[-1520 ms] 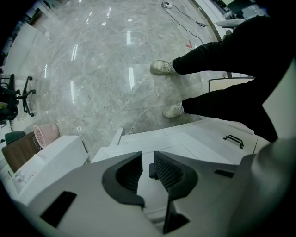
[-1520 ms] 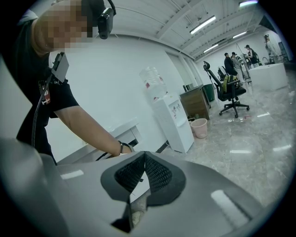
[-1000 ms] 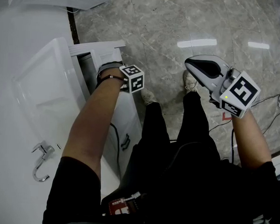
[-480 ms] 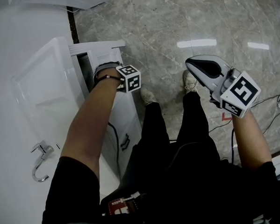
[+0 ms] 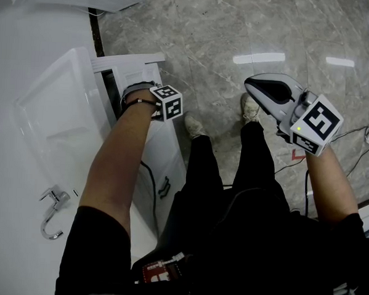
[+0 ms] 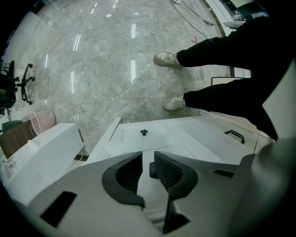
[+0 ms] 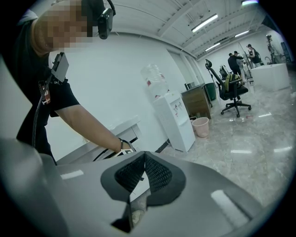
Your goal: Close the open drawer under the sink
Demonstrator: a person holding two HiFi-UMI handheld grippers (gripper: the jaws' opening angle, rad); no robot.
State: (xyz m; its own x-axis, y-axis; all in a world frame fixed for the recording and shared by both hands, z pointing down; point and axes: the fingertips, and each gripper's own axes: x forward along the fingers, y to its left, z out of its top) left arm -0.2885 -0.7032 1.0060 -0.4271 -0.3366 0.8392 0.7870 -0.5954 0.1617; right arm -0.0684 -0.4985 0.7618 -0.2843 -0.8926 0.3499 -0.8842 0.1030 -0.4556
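The white drawer (image 5: 128,63) stands partly pulled out of the vanity under the sink (image 5: 57,112). My left gripper (image 6: 148,158) is at the drawer front (image 6: 185,132), its jaws narrowed around a small black knob (image 6: 151,169). A second knob (image 6: 144,132) shows farther along that front. In the head view only the left gripper's marker cube (image 5: 168,102) shows and its jaws are hidden behind the hand. My right gripper (image 5: 254,84) hovers over the floor to the right, away from the vanity. Its jaws (image 7: 144,157) meet at the tips and hold nothing.
A faucet (image 5: 50,214) sits at the sink's near end, and a cabinet door with a black handle (image 5: 164,187) lies below the drawer. The person's legs and shoes (image 5: 193,126) stand close by. A water dispenser (image 7: 174,121), pink bin (image 7: 200,126) and office chair (image 7: 231,88) stand farther off.
My left gripper and its marker cube have shifted left toward the vanity, and the drawer front has moved in with them. The right gripper has stayed put.
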